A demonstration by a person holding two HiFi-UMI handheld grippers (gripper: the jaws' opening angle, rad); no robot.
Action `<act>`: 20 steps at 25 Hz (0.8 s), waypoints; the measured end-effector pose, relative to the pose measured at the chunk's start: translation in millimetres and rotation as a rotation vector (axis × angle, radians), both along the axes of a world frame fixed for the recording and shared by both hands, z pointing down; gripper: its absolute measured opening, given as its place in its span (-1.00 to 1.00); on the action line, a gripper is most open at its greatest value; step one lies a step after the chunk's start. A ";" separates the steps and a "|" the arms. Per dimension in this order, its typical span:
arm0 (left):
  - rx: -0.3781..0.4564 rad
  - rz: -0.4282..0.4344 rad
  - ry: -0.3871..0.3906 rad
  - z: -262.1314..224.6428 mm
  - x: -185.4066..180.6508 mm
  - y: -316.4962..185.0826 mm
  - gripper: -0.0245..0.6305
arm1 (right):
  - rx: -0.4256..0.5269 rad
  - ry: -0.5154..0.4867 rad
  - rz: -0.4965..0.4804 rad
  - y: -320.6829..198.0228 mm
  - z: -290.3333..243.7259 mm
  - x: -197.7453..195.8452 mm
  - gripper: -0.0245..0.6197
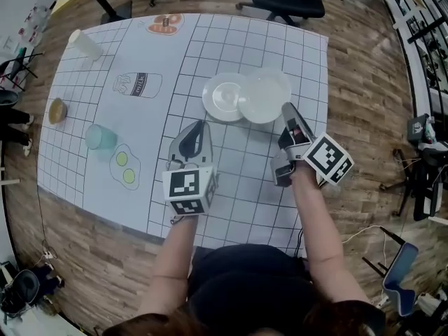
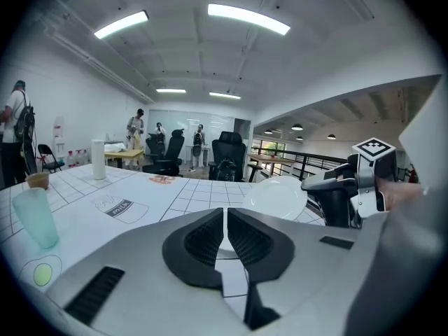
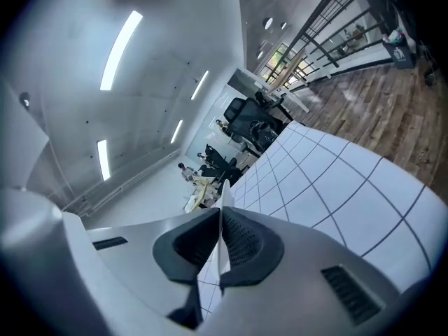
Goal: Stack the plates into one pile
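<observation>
Bench (image 1: 238, 187), rectangular, covered by a white sheet with a dark grid and flat printed pictures; its near edge is cut off behind the person's arms, and bare wood floor borders it on the right. Open gridded room lies between the two grippers and to the left of the plates. Round white glossy plate with a raised rim (image 1: 222, 98), flat on the bench right of centre; its right rim is covered. Second round white plate, smooth and shallow (image 1: 264, 95) (image 2: 280, 196), lies over that rim and is tilted; whether the two touch cannot be made out. In the right gripper view it shows edge-on as a thin white sliver (image 3: 225, 200). Right gripper (image 1: 288, 112) (image 3: 218, 219), grey shell with dark ribbed pads, jaws clamped on the near rim of the second plate. Left gripper (image 1: 199, 133) (image 2: 225, 212), same make, jaws together with nothing between them, near the plates but clear of them. Translucent teal plastic cup (image 1: 101, 137), upright near the left edge. White cylindrical cup (image 1: 84, 44), far left corner. Small brown bowl (image 1: 57, 110), at the left edge; contents unclear.
</observation>
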State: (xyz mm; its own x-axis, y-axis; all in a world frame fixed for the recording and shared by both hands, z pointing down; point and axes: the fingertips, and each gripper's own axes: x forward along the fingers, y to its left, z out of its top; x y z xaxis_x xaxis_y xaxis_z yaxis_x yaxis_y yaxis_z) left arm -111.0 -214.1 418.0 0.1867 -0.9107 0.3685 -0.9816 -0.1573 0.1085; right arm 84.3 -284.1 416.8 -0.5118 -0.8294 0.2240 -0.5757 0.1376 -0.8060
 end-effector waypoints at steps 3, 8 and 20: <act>-0.008 -0.031 0.001 3.4 -13.6 3.1 -0.80 | -0.004 -0.018 -0.044 -1.8 4.2 -20.9 -0.83; -0.024 -0.073 0.008 12.6 -34.1 7.1 -0.80 | -0.023 -0.051 -0.078 -3.6 17.4 -48.2 -0.83; -0.062 -0.109 0.019 38.1 -50.8 6.7 -0.80 | -0.124 -0.062 0.004 -11.2 60.2 -62.6 -0.83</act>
